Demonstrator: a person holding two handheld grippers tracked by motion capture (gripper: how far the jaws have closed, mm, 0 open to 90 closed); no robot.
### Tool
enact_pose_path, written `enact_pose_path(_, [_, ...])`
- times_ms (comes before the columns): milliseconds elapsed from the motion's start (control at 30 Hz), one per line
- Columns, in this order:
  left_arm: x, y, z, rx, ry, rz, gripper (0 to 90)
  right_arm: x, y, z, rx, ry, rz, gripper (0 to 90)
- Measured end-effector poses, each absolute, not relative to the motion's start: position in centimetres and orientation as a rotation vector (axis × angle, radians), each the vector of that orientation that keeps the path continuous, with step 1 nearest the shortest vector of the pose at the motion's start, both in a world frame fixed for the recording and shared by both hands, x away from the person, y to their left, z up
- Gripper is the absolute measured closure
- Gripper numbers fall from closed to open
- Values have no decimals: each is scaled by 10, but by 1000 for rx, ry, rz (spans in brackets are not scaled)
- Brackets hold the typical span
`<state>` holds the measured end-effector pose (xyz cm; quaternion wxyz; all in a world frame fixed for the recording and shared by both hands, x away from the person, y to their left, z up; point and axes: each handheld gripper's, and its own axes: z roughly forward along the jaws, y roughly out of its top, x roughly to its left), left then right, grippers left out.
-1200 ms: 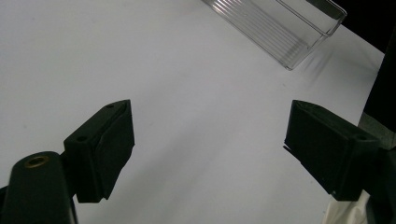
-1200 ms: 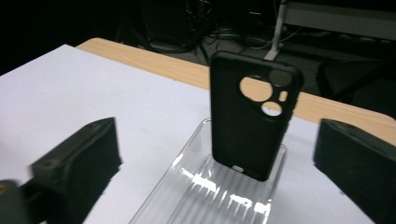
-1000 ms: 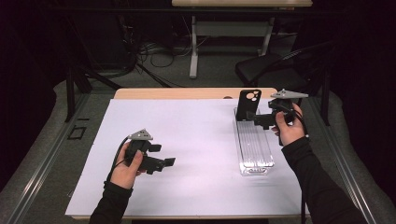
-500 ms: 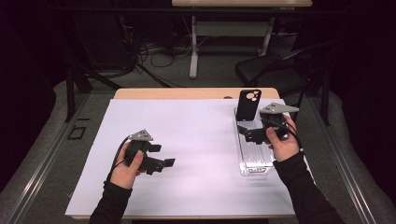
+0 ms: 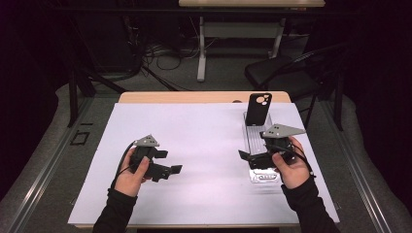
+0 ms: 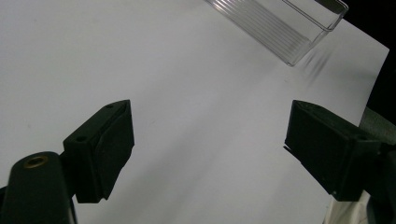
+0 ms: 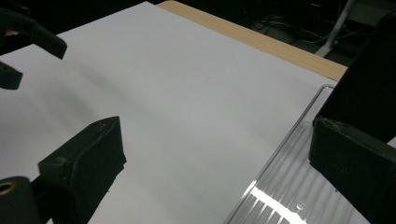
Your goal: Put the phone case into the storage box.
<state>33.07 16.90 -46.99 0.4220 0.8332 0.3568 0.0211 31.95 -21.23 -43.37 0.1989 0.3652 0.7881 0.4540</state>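
A black phone case (image 5: 257, 108) stands upright at the far end of a clear plastic tray (image 5: 252, 132) on the right of the white sheet. My right gripper (image 5: 247, 159) hovers over the tray's near half, pointing left, open with nothing between its fingers. In the right gripper view (image 7: 212, 161) the tray (image 7: 285, 186) lies at lower right and the dark case (image 7: 373, 70) rises behind the right jaw. My left gripper (image 5: 171, 161) sits left of centre, pointing right, open and empty. The left gripper view (image 6: 208, 135) looks across bare sheet to the tray (image 6: 280, 25).
A white sheet (image 5: 209, 136) covers most of the wooden table (image 5: 194, 97). Beyond the table's far edge are a dark chair (image 5: 282, 73), table legs and cables on the floor. The left gripper (image 7: 28, 37) appears at the upper left of the right gripper view.
My right gripper has drawn back along the tray toward the person, away from the phone case, which stays standing. The left gripper has not moved.
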Motion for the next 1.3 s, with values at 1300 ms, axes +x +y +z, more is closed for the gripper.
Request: enact_pose_path(1300, [329, 166, -469, 2084, 844, 57, 159, 296, -166, -499, 943, 2288, 1359, 61])
